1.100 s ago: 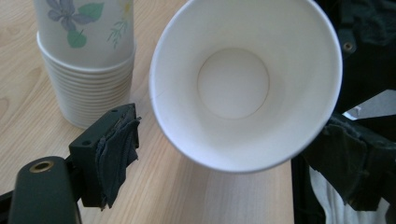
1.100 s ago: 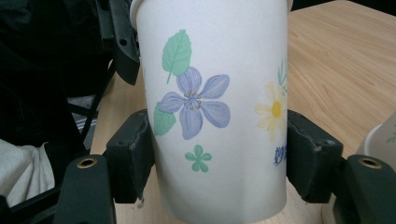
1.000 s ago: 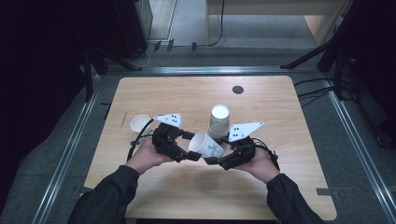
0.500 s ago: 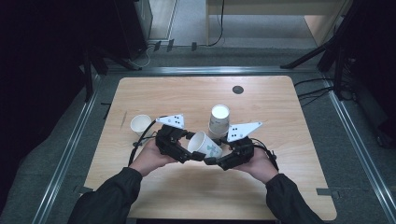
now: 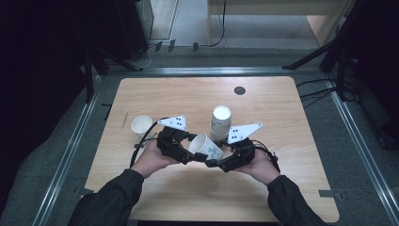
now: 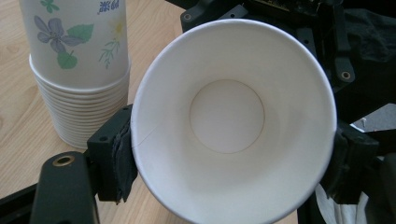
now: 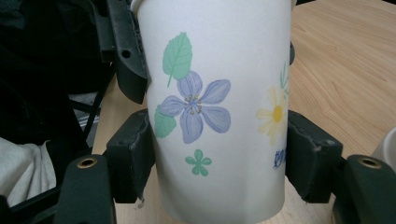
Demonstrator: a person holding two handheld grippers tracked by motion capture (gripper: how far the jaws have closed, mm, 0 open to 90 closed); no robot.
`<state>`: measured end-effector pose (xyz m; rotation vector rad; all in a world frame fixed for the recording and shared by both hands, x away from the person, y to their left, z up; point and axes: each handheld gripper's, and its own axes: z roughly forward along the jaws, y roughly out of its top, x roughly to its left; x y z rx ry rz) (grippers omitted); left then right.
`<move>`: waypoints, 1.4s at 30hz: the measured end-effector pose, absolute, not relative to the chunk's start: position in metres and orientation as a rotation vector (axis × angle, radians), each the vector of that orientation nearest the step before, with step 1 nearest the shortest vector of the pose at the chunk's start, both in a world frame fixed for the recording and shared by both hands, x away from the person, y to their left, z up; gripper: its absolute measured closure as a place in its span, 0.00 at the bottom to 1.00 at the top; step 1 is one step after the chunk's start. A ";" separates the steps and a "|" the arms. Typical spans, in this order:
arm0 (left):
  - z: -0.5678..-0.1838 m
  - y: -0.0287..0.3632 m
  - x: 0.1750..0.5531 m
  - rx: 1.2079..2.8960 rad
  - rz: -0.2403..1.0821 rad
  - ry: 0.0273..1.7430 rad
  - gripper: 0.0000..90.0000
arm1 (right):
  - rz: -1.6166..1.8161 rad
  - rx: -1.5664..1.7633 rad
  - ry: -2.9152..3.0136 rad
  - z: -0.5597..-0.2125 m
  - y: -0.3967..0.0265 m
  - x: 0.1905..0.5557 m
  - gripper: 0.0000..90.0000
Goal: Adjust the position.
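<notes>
A white paper cup with flower prints is held on its side above the table, between both hands. My left gripper is shut across its rim; in the left gripper view the cup's open mouth faces the camera, with a pad pressed against each side. My right gripper is shut on the cup's lower body, and its jaws flank the printed wall with pads touching it. The other hand's gripper is visible dark behind the cup in each gripper view.
An upside-down stack of several matching cups stands just behind the grippers, also close by at the upper left as the stack. A single upright cup sits at the left. A black round cap lies in the wooden tabletop.
My left gripper has edged slightly right, closer onto the cup. The cup and my right gripper have barely moved.
</notes>
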<state>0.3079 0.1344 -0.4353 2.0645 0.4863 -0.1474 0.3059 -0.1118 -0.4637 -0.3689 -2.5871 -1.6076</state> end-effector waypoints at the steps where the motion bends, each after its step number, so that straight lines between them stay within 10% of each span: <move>1: -0.435 0.134 0.308 2.064 -0.144 0.488 0.23 | -1.610 -0.367 -2.582 -0.464 -0.112 0.306 0.36; 42: -0.413 0.178 0.312 2.096 -0.017 0.548 0.24 | -1.545 -0.443 -2.649 -0.468 -0.119 0.308 0.32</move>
